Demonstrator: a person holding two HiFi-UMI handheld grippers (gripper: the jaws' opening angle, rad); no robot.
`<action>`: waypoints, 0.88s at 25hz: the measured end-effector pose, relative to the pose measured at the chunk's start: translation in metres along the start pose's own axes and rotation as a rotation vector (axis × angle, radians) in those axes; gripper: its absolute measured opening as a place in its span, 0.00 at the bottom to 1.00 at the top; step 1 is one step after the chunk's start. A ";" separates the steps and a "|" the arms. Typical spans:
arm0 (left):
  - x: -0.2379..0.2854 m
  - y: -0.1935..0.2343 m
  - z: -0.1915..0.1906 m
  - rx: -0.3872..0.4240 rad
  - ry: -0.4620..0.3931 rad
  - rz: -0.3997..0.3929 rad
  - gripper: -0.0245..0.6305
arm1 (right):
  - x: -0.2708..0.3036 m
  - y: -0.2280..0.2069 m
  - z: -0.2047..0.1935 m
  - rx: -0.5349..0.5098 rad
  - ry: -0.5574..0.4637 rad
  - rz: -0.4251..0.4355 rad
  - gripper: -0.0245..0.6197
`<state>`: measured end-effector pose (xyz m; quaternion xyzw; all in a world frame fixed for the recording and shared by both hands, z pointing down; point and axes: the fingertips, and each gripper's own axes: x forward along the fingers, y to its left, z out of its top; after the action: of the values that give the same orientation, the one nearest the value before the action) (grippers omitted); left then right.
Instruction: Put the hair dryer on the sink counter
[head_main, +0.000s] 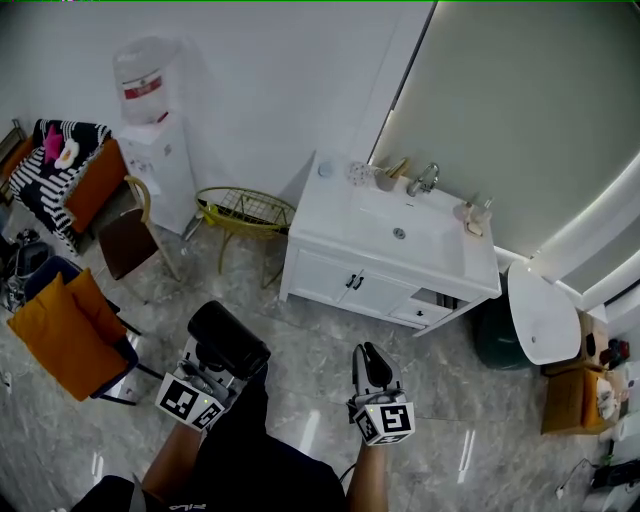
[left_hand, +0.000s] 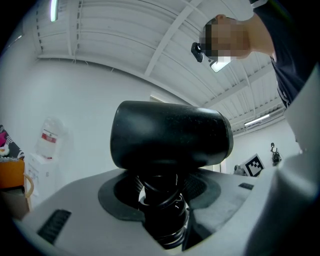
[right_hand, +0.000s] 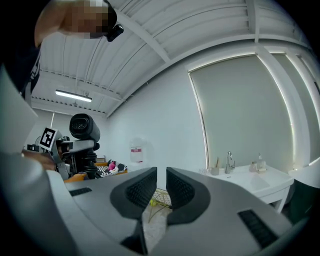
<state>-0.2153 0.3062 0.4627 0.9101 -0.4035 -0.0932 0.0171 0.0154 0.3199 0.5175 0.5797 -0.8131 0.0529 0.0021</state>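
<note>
We have the black, stubby-barrelled plastic hair dryer at the lower left of the head view. It stands above the left gripper, whose jaws are clamped on its handle and the coiled cord wound there. In the left gripper view the barrel lies crosswise above the jaws.

The right gripper, lower centre, is empty. Its jaws stand barely apart, and only floor shows through the slit.

The white sink counter with cabinet doors lies up and to the right of the dryer, well apart from it across open grey floor. Its long side runs from upper left down to lower right. Our right gripper is nearer the counter, but the left one carries the load, so we judge the left must reach across.

The sunken white basin looks empty. A small cup beside the chrome faucet holds thin sticks. We cannot tell what the yellow wire basket, left of the counter, holds.
</note>
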 end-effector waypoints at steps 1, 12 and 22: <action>0.006 0.006 0.000 -0.002 -0.001 0.002 0.38 | 0.009 -0.003 0.001 -0.001 0.002 0.002 0.15; 0.091 0.083 -0.003 -0.022 0.025 -0.010 0.38 | 0.117 -0.039 0.020 0.002 0.029 -0.019 0.15; 0.162 0.161 0.004 0.006 0.023 -0.058 0.38 | 0.217 -0.059 0.043 -0.011 0.013 -0.084 0.15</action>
<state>-0.2275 0.0782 0.4508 0.9224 -0.3770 -0.0822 0.0164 0.0025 0.0929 0.4936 0.6129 -0.7883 0.0520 0.0131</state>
